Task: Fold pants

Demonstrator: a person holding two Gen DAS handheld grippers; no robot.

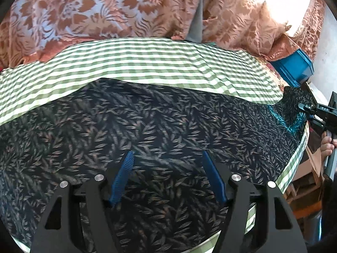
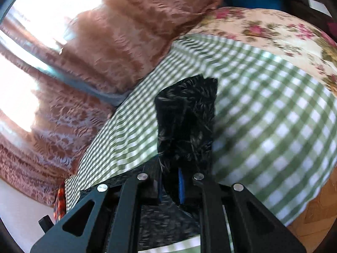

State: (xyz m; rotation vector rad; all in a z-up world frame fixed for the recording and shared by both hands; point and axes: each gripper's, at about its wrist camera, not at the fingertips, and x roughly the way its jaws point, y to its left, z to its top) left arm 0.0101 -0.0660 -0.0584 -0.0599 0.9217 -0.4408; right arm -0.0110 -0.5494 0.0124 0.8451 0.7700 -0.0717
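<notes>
The pants (image 1: pixel 147 116) are dark cloth with a small leaf print, spread wide over a green-and-white checked sheet (image 1: pixel 137 63). My left gripper (image 1: pixel 168 156) hovers just over the middle of them, open, its blue pads (image 1: pixel 126 168) apart with only flat cloth below. At the far right of the left wrist view my right gripper (image 1: pixel 303 110), held by a hand, is pinching one end of the pants. In the right wrist view that gripper (image 2: pixel 185 158) is shut on a bunched fold of the pants (image 2: pixel 187 116), which stands up lifted above the checked sheet (image 2: pixel 263 116) and hides the fingertips.
A brown floral curtain (image 1: pixel 105 10) hangs behind the bed, with bright window light (image 2: pixel 19 97) at its side. A blue box (image 1: pixel 294 67) sits at the far right corner. A rose-print sheet (image 2: pixel 263 27) lies beyond the checked one. Wooden furniture (image 1: pixel 305 179) stands off the right edge.
</notes>
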